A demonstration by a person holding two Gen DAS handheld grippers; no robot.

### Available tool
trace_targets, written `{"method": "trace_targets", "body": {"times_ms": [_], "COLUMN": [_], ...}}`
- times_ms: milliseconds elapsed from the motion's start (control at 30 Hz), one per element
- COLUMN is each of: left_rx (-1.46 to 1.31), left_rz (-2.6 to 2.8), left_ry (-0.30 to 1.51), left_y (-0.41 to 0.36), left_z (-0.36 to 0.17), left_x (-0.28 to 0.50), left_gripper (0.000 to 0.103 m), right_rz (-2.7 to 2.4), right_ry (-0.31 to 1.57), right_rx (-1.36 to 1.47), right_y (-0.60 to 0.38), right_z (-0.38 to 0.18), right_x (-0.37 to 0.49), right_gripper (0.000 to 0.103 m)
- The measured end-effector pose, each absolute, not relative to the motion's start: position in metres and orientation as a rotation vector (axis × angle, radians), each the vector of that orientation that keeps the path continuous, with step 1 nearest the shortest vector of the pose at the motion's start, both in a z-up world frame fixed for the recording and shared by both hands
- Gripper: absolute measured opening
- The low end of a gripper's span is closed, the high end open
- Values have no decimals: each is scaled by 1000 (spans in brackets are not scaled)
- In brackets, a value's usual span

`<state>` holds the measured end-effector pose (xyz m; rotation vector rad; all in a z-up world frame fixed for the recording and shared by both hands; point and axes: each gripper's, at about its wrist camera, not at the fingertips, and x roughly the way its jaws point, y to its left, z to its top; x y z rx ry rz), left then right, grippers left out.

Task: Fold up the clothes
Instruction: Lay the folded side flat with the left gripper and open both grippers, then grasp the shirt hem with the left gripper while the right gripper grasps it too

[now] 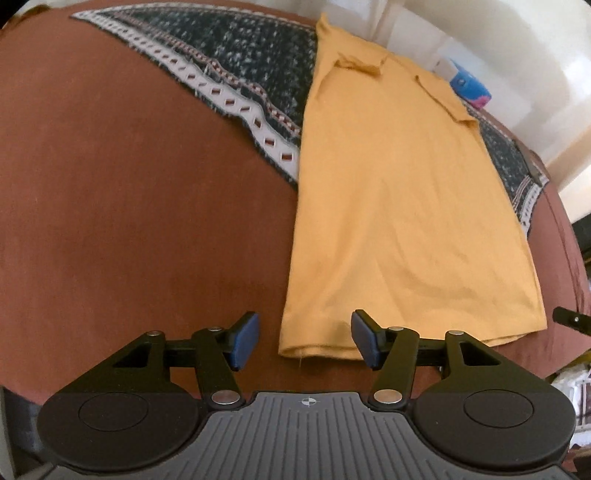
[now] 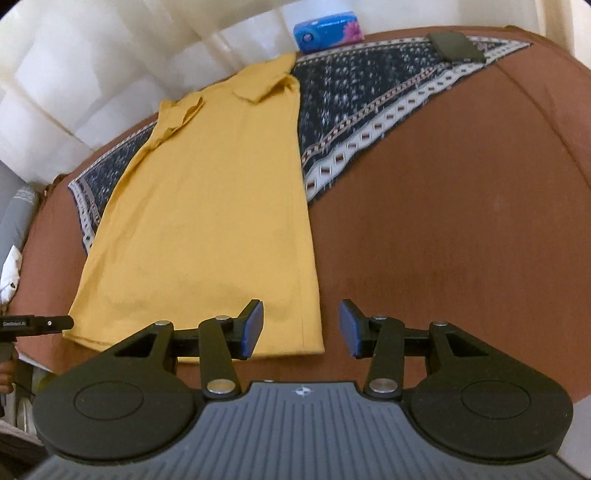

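A yellow polo shirt (image 1: pixel 399 206) lies flat on the brown bed cover, sides folded in to a long strip, collar at the far end; it also shows in the right wrist view (image 2: pixel 218 218). My left gripper (image 1: pixel 304 341) is open and empty, hovering at the shirt's near left hem corner. My right gripper (image 2: pixel 301 328) is open and empty, hovering at the near right hem corner. The right gripper's tip shows at the edge of the left wrist view (image 1: pixel 570 317), and the left gripper's tip shows in the right wrist view (image 2: pixel 40 323).
A dark patterned blanket (image 1: pixel 240 62) with a white border lies under the shirt's far half. A blue tissue pack (image 2: pixel 327 29) and a dark phone-like object (image 2: pixel 458 46) sit at the far edge. The brown bed cover (image 1: pixel 129 221) spreads around. White wall panels stand behind.
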<state>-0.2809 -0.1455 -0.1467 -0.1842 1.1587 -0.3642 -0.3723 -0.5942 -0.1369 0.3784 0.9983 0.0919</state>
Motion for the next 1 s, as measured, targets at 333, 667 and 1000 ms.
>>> {"method": "trace_targets", "body": {"times_ms": [333, 667, 1000], "left_rx": [-137, -164, -294], "left_rz": [-393, -448, -471], "left_ry": [1141, 1145, 992], "left_y": [-166, -163, -167], "left_z": [-149, -133, -81], "left_x": [-282, -280, -210], "left_gripper": [60, 3, 3], "right_rz": [89, 201, 235], "right_ry": [1020, 1025, 798], "right_rx": [456, 595, 814], "right_y": [-597, -604, -637], "right_z": [-161, -153, -111], "right_x": [-377, -377, -325], "right_gripper": [50, 8, 7]}}
